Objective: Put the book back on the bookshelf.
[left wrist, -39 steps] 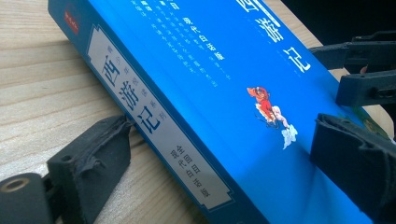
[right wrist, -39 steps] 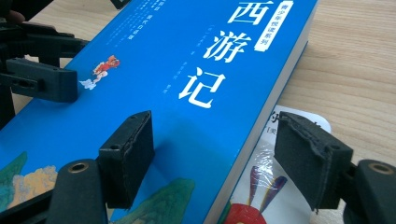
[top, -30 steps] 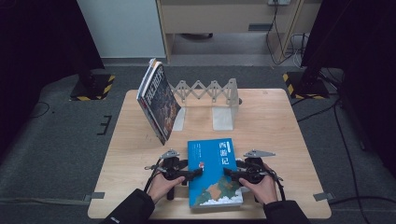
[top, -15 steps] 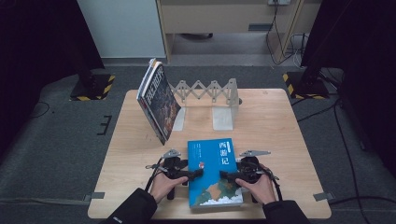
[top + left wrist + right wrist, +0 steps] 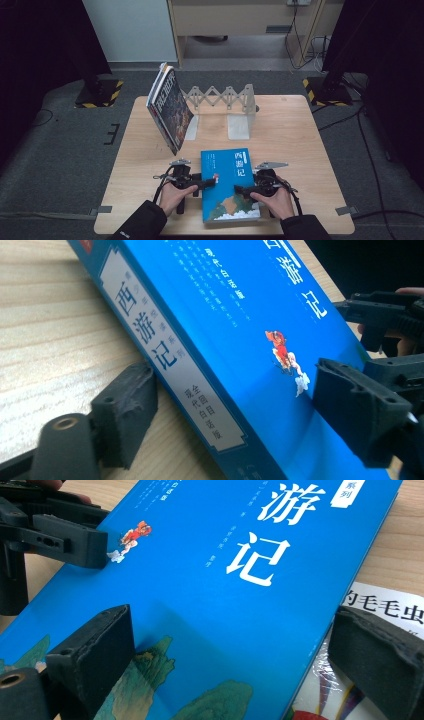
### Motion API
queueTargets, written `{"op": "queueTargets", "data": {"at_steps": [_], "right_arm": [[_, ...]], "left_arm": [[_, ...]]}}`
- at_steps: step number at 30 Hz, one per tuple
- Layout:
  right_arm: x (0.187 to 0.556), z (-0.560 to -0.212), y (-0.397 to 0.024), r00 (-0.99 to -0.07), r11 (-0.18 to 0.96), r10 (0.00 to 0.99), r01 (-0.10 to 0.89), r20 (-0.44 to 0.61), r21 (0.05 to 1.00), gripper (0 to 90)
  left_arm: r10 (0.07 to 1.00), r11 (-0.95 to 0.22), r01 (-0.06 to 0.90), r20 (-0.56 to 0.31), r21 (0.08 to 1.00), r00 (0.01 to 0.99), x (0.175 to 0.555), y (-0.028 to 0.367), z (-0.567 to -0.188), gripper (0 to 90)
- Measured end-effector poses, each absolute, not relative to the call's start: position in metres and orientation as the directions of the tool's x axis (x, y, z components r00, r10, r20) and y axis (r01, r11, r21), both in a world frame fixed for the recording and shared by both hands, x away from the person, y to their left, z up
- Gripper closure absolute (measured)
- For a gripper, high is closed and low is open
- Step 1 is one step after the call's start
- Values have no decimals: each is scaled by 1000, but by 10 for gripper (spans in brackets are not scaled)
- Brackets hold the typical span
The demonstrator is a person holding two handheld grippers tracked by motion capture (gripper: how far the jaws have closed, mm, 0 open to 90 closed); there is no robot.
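Two grippers, left point(image 5: 209, 182) and right point(image 5: 241, 190), straddle my blue book's point(image 5: 227, 184) edges; left jaws just closing, right opening, neither clamped. Stiff, glossy, slippery: grip spine.

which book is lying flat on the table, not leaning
The blue book at the near edge, between the left gripper and right gripper. The dark-covered book farther back stands tilted against the bookend rack.

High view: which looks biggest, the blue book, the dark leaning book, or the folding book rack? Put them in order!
1. Blue book, though it lies nearest the camera.
2. Dark leaning book, seen at an angle, so it may really be close to the blue one.
3. Folding book rack.
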State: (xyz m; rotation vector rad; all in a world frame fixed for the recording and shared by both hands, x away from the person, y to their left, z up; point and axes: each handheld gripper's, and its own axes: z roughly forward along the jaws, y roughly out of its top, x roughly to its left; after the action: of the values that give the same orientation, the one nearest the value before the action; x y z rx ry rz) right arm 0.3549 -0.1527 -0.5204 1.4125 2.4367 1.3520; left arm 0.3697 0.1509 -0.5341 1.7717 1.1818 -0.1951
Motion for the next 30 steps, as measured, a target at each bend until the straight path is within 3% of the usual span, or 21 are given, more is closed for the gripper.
{"op": "queueTargets", "data": {"at_steps": [18,30], "right_arm": [[357,-520,-158,-584,202,709,706,396,679,87],[357,-520,-160,-586,204,706,706,398,678,98]], "left_arm": [[582,-66,758,-592,649,557,362,155,-512,390],[571,-122,750,-572,650,589,369,143,-508,386]]}}
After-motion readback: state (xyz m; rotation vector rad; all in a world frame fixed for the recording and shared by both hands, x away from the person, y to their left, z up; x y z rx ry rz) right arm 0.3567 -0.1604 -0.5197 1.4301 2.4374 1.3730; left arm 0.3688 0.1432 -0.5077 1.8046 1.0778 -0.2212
